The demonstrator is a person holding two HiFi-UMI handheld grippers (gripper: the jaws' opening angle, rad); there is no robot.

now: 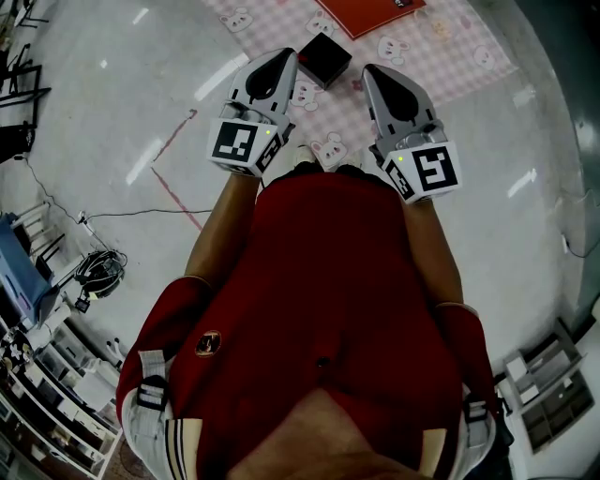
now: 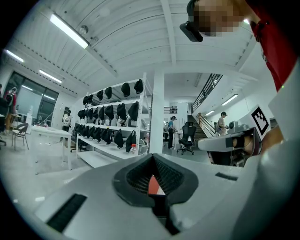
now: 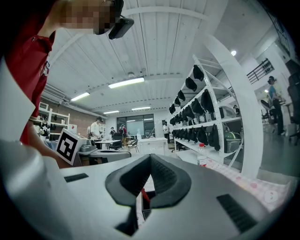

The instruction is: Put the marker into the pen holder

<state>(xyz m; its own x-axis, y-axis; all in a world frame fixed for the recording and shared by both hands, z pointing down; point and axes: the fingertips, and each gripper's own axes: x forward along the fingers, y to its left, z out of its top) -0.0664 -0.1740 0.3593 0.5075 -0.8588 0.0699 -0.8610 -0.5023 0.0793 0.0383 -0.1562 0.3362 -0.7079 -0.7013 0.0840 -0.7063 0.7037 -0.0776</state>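
Left tongs (image 1: 284,58) and right tongs (image 1: 372,75) are hanging closed and empty near the black square pen holder (image 1: 324,58). No marker is showing, so a blind reach risks knocking the holder.

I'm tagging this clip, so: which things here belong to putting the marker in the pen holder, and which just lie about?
Job: black box, probably the pen holder; left tongs; right tongs, both shut. No marker in plain view.
Lying about: red folder; water bottle; floor cables.
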